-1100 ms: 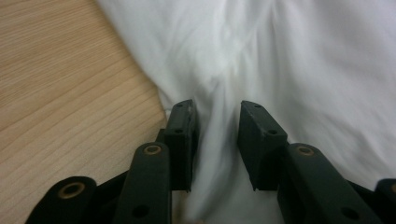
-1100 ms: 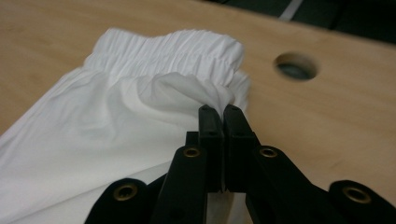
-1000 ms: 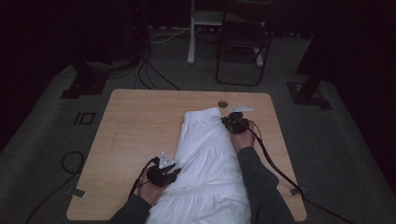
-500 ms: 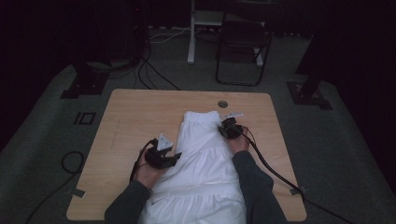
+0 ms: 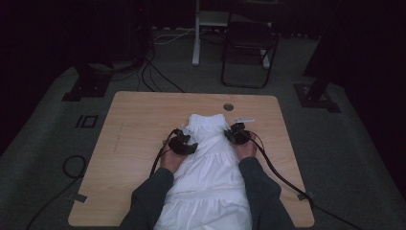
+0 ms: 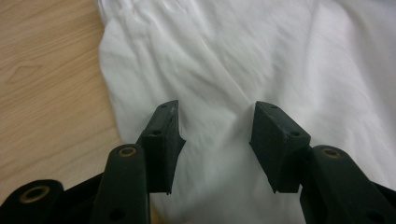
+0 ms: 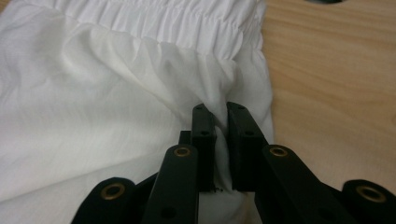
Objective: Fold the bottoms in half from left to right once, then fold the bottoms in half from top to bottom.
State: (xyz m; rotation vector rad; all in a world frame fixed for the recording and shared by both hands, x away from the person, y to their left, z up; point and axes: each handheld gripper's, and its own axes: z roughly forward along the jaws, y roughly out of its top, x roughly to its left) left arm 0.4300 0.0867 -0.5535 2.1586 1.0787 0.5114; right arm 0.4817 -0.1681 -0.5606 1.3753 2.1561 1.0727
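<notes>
The right gripper (image 7: 222,116) pinches the white gathered cotton garment (image 5: 210,163) (near its elastic band), while the left gripper (image 6: 217,123) hangs parted above it.

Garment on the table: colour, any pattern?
Plain white garment, no pattern; gathered band at one end. Best in the right gripper view.

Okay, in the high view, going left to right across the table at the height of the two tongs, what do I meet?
Bare light wooden tabletop → left black tongs, jaws apart at the garment's left edge → white gathered cloth garment → right black tongs, pinching the garment's right edge → bare tabletop again.
</notes>
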